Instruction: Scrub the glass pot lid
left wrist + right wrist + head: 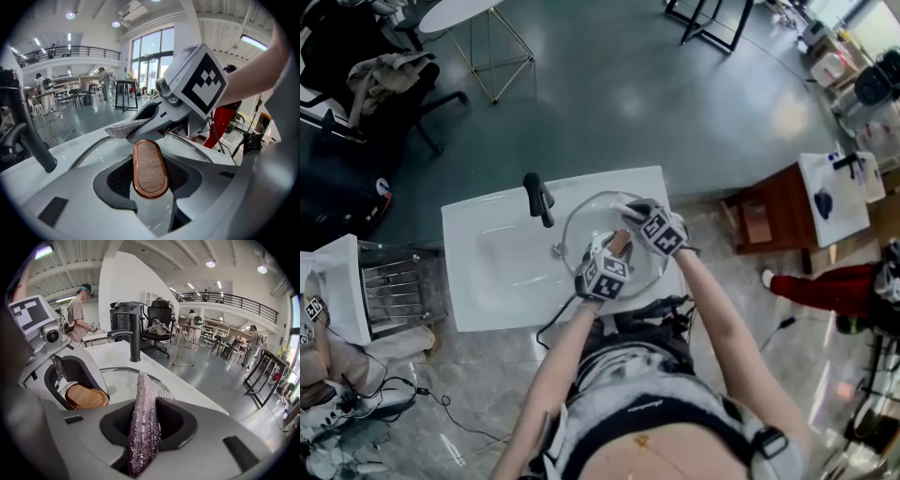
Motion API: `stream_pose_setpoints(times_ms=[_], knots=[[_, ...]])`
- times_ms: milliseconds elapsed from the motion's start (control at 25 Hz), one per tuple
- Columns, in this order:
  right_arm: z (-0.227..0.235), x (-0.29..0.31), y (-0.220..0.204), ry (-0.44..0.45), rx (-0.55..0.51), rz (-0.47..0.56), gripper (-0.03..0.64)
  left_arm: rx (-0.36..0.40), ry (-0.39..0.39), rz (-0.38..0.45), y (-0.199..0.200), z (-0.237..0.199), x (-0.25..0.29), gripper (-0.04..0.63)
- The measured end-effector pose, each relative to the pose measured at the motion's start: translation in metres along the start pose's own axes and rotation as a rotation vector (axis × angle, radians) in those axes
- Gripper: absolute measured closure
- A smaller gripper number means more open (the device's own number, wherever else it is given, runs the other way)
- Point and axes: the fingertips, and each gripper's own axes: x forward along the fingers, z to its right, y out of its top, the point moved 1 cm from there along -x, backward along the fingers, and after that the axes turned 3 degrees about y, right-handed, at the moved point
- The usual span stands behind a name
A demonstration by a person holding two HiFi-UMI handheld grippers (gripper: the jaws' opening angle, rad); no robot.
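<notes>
Left gripper (619, 251) and right gripper (633, 214) met over the sink (502, 246), which was white, smooth and rectangular. The lid (586, 228), round clear glass with a metal rim, lay in its right part. The right jaws were clamped on a scourer (142, 420) of silvery rough mesh. The left jaws, fairly wide, pinched the knob (150, 168), oval wood with a copper edge. Scrubbing seemed in hand. Next it called for firm strokes on the glass, knob steady.
</notes>
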Motion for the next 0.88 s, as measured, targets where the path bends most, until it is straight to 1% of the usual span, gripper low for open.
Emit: stream_pose_setpoints(times_ms=[880], knots=[[-0.016, 0.039, 0.039, 0.118, -0.154, -0.042, 0.523, -0.004, -0.003, -0.003, 0.000, 0.001, 0.000, 0.423]])
